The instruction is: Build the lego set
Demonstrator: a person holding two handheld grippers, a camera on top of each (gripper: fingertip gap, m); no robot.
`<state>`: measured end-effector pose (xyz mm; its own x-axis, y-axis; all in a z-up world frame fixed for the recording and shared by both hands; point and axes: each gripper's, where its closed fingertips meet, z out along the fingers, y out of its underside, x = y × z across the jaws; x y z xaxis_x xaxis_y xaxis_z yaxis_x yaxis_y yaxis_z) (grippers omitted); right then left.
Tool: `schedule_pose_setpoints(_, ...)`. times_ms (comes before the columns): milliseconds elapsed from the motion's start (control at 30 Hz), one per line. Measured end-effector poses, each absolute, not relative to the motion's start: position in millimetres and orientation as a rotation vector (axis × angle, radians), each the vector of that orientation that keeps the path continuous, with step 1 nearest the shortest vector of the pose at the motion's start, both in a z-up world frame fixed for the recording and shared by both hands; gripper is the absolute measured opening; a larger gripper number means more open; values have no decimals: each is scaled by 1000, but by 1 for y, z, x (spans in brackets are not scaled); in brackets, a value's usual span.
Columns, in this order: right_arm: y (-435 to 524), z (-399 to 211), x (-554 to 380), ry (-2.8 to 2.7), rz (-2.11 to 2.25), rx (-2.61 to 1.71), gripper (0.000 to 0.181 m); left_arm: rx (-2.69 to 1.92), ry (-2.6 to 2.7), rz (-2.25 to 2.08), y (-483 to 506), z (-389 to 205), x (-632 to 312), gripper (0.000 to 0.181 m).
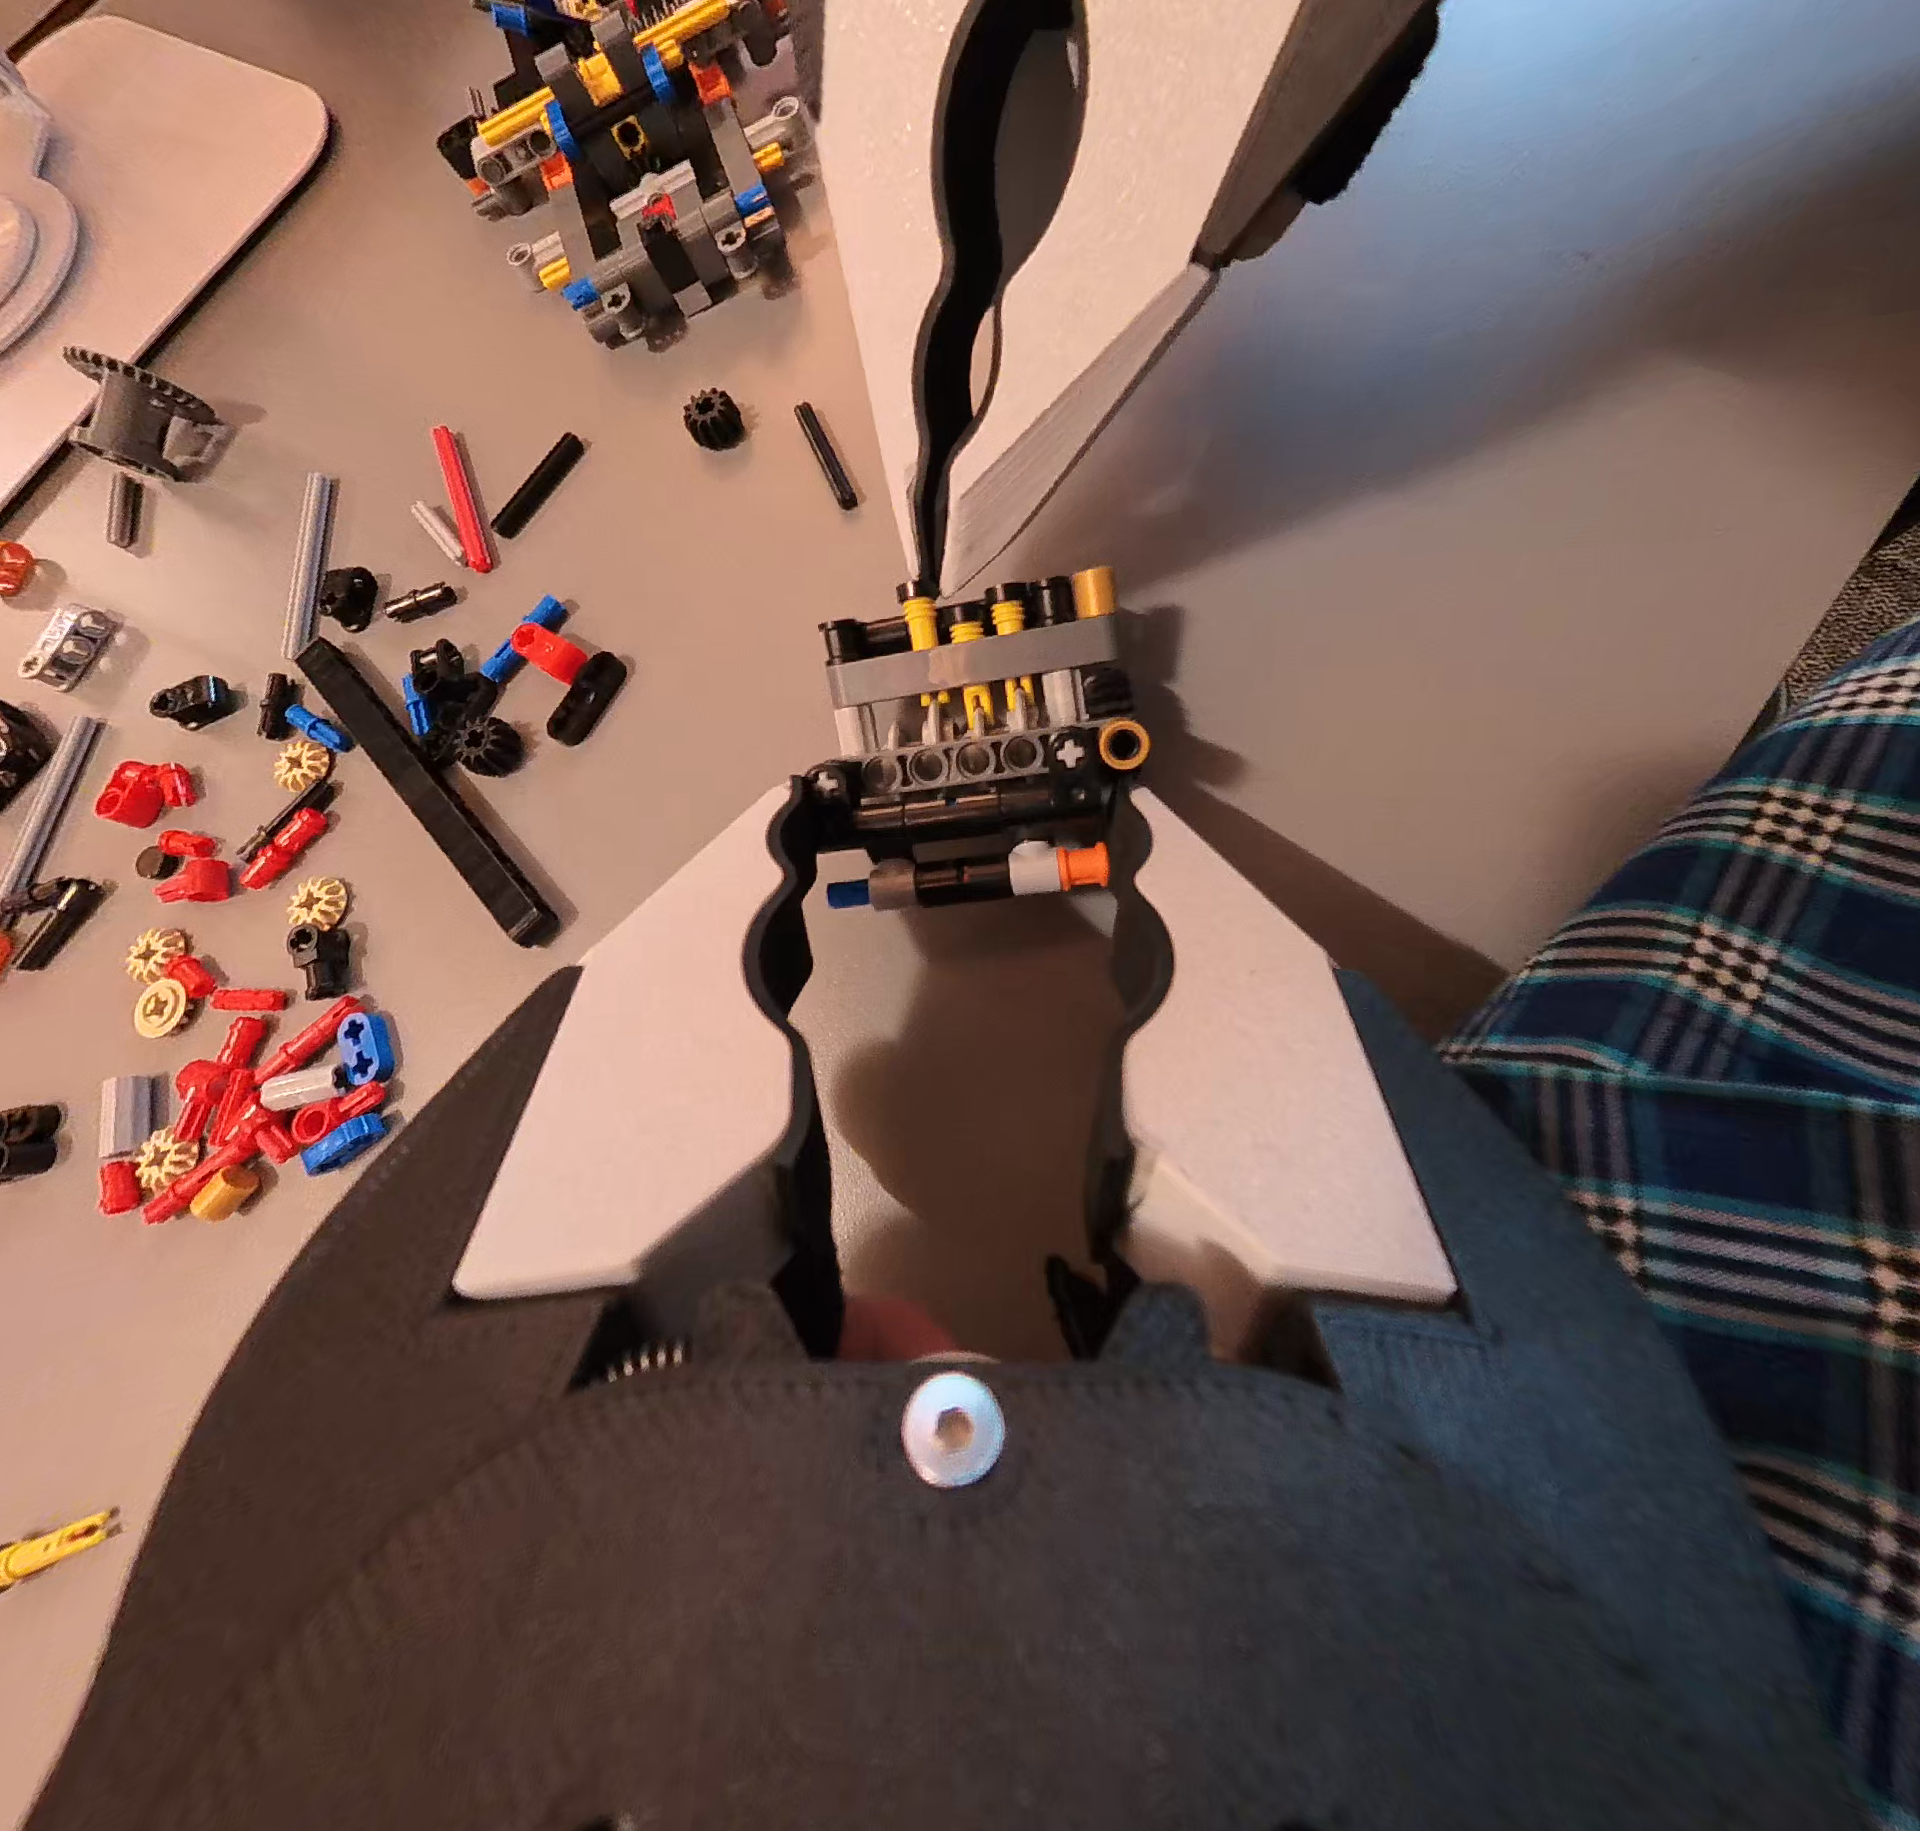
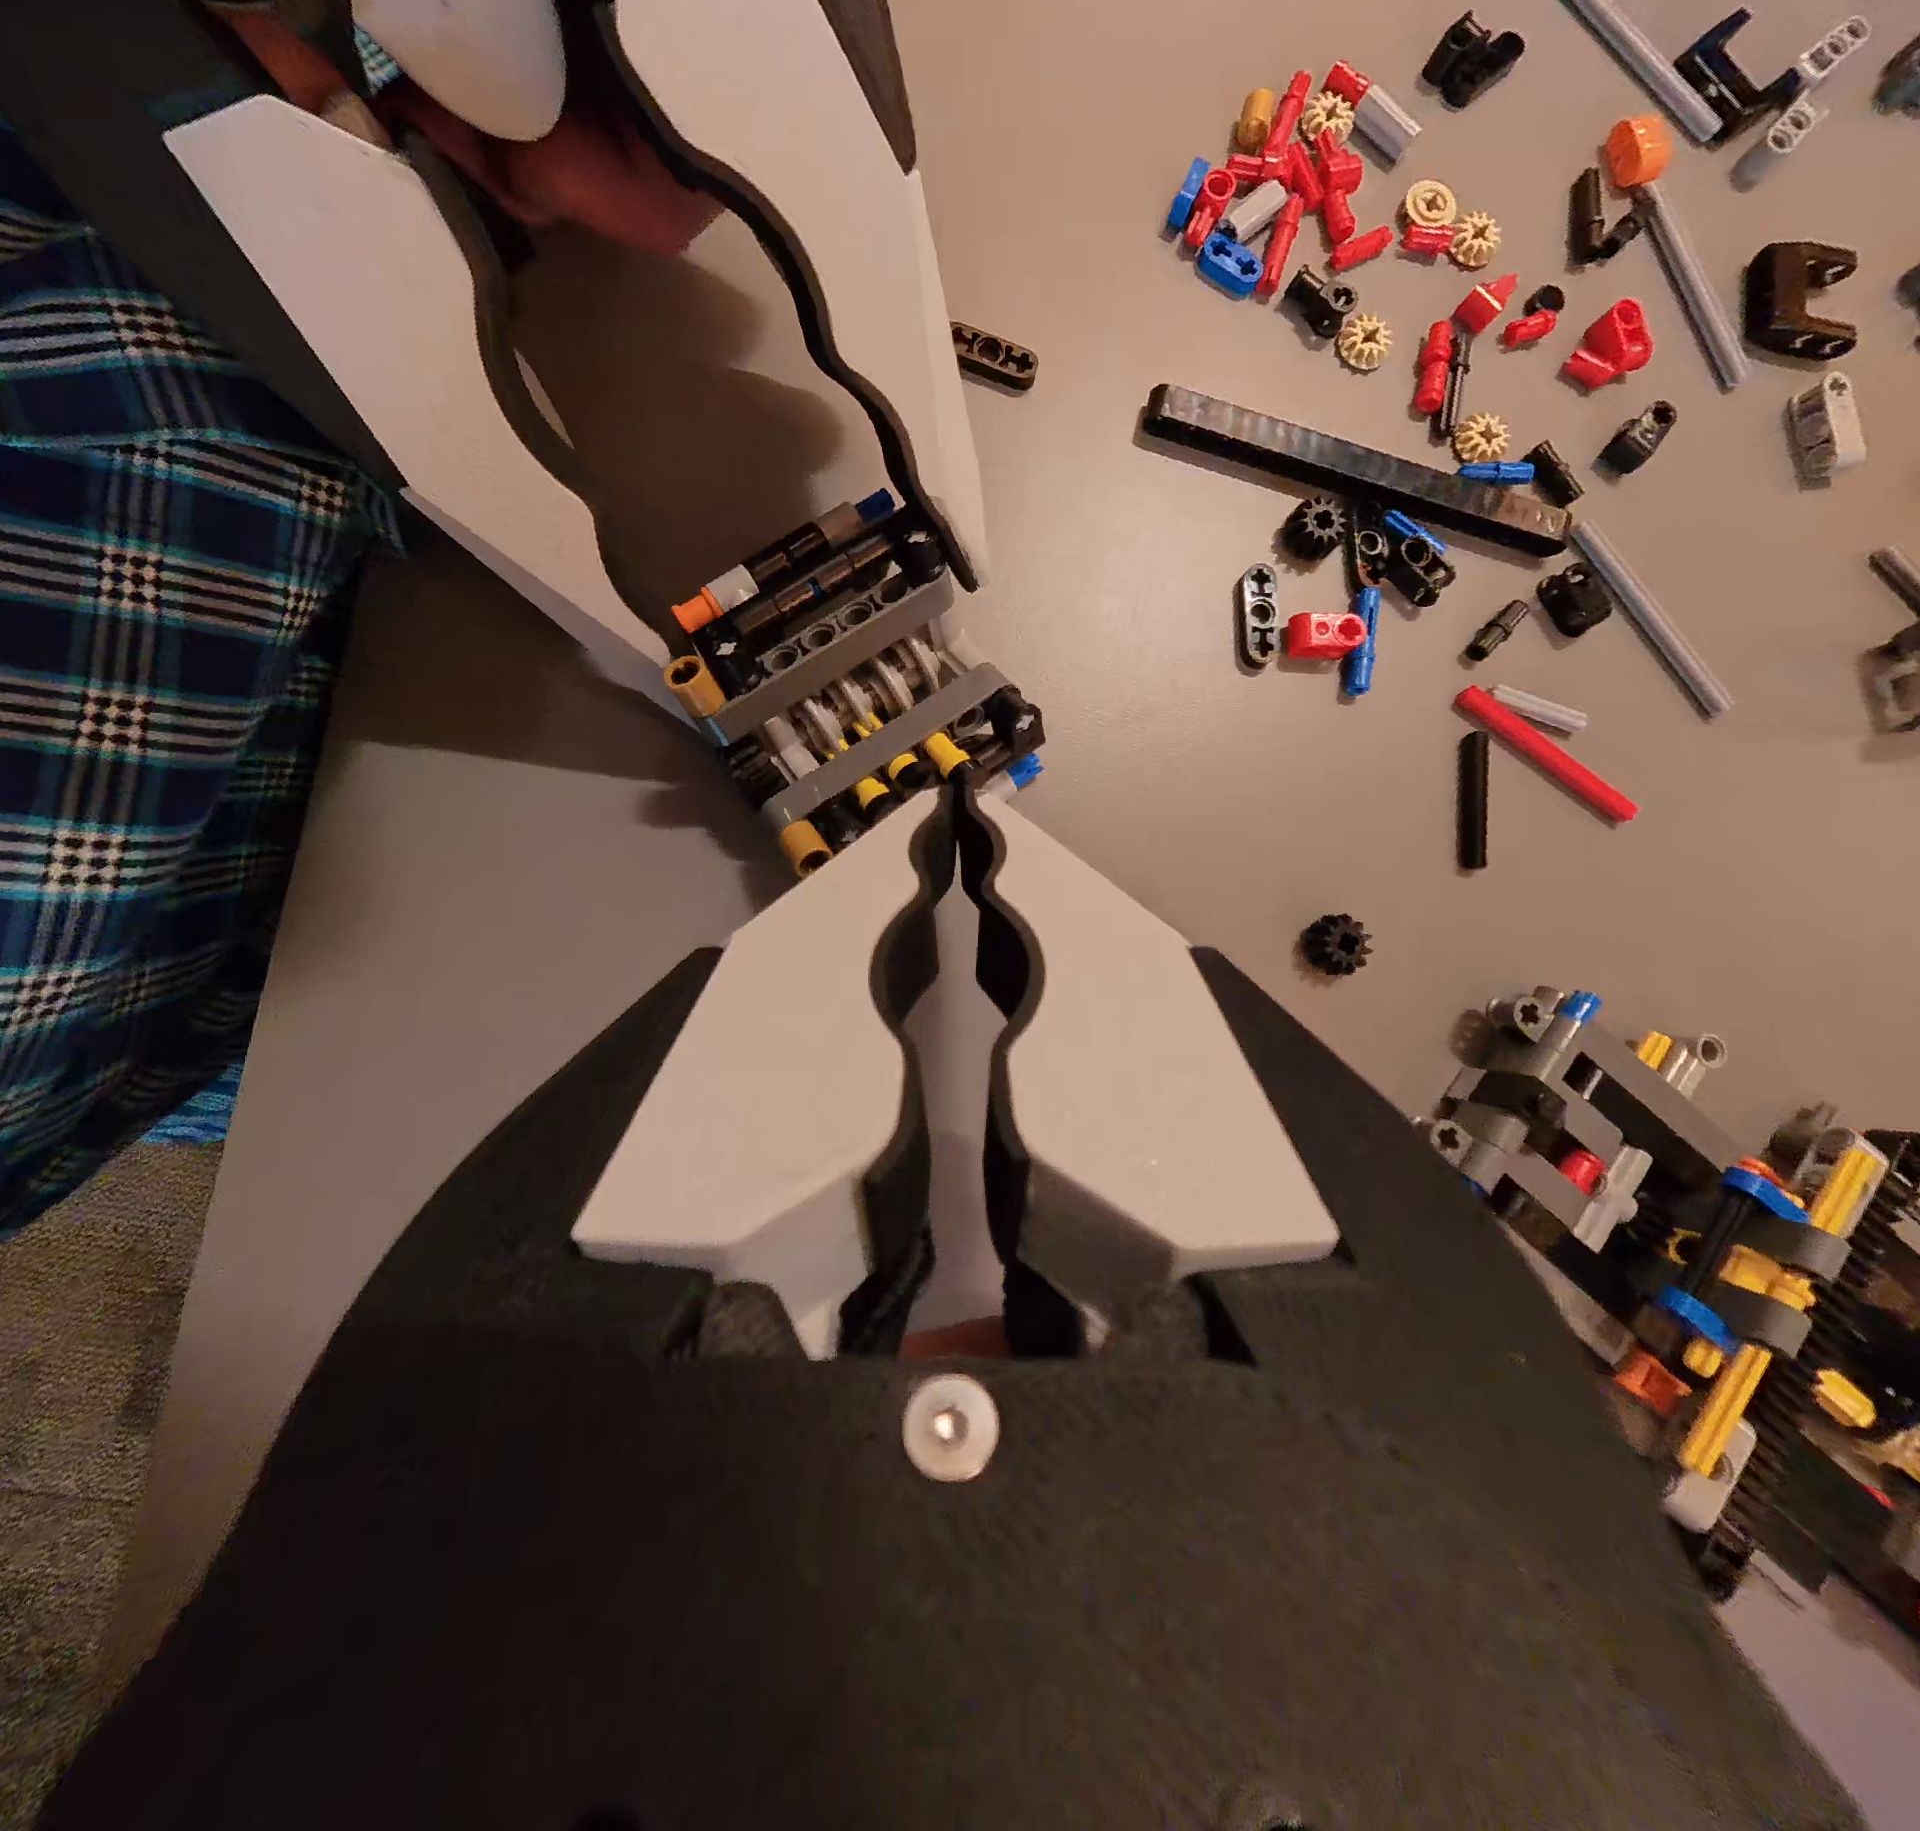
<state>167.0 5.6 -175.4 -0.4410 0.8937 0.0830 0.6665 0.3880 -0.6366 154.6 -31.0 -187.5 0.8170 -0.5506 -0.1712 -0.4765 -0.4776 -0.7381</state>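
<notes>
Presently, the left hand-held gripper (image 1: 961,815) is clamping the small lego subassembly (image 1: 971,721) by its black lower frame, holding it just above the surface (image 1: 665,846). The right hand-held gripper (image 2: 958,813), fingertips pressed nearly together, is pinching an outermost yellow pin (image 2: 943,751) on the far edge. Judged best practice: keeping the left grip steady while the right is pushing straight along the pin's axis, avoiding twist. Loose parts (image 1: 239,1085) and the larger build (image 1: 634,129) are lying well apart.
</notes>
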Motion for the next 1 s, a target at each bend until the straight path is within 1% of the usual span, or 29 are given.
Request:
schedule_pose_setpoints(600,4,-179,166,-2537,719,-1139,0,-2161,743,-110,-29,-188,154,54)
schedule_pose_setpoints(1000,2,-179,163,-2562,761,-1127,0,-2166,731,-114,-26,-188,153,54)
